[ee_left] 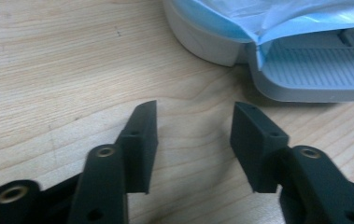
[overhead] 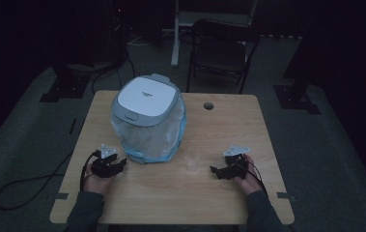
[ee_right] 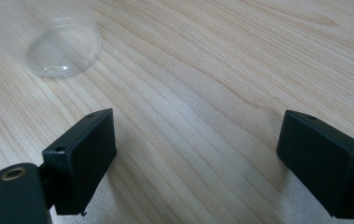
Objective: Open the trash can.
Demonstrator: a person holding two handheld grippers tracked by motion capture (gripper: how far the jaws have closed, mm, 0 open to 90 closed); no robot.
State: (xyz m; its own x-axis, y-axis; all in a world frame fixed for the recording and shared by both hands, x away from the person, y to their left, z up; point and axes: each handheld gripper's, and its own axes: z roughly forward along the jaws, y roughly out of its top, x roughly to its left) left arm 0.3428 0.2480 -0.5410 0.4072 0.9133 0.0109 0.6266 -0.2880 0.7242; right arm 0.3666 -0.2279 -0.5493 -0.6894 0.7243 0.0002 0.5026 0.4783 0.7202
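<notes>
A small white bin [overhead: 147,116] with a flat grey-rimmed lid stands on the wooden table [overhead: 229,125], lined with a clear blue-edged bag. Its base and pedal [ee_left: 305,70] appear close ahead in the left gripper view. A clear plastic cup [overhead: 192,162] stands between the hands, and it sits at the upper left in the right gripper view [ee_right: 58,46]. My left gripper [overhead: 121,165] rests on the table just left of the bin's base, jaws apart and empty [ee_left: 195,140]. My right gripper [overhead: 214,170] rests right of the cup, jaws wide and empty [ee_right: 198,163].
A round cable hole [overhead: 208,105] lies in the table's far right part. A dark folding chair [overhead: 219,50] stands behind the table. A black cable [overhead: 31,183] trails off the table's left side onto the floor.
</notes>
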